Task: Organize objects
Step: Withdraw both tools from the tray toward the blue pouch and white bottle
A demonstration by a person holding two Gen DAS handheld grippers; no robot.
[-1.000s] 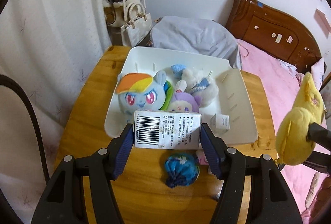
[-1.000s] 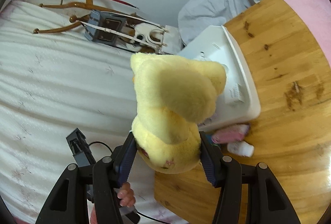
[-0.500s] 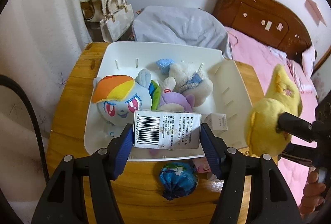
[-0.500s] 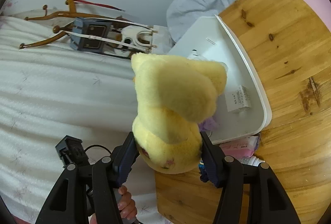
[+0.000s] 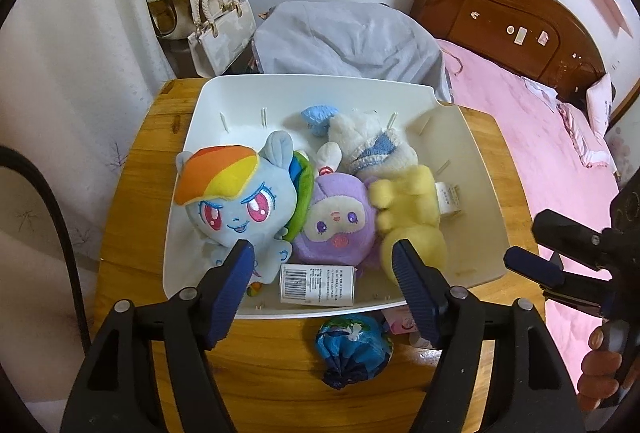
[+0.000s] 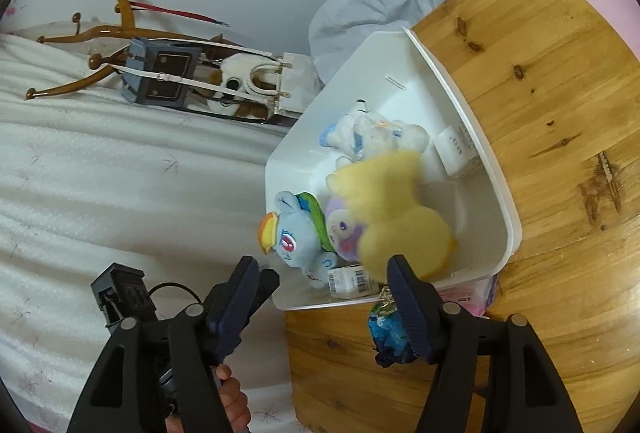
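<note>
Hanging over the near edge of the wooden bench (image 5: 132, 193), the left gripper (image 5: 322, 265) was spreading its jaws with nothing pinched between them; the small barcode box (image 5: 317, 283) lay just beyond its fingertips inside the white bin (image 5: 476, 169), long axis running left to right along the bin's near wall. Left of it sat the rainbow-maned blue plush (image 5: 236, 201), then the purple plush (image 5: 340, 221), the white plush (image 5: 368, 141) farther back, and the yellow plush (image 5: 412, 209) blurred at the right of the pile. The blue drawstring pouch (image 5: 352, 349) lay outside on the bench, directly below the left gripper and nearer to it than to the right, beside a pink packet (image 5: 402, 321). The right gripper (image 6: 320, 273) was also opening, empty, off the bin's right side. Judging by this, the pouch came next; open bench lay around it.
</note>
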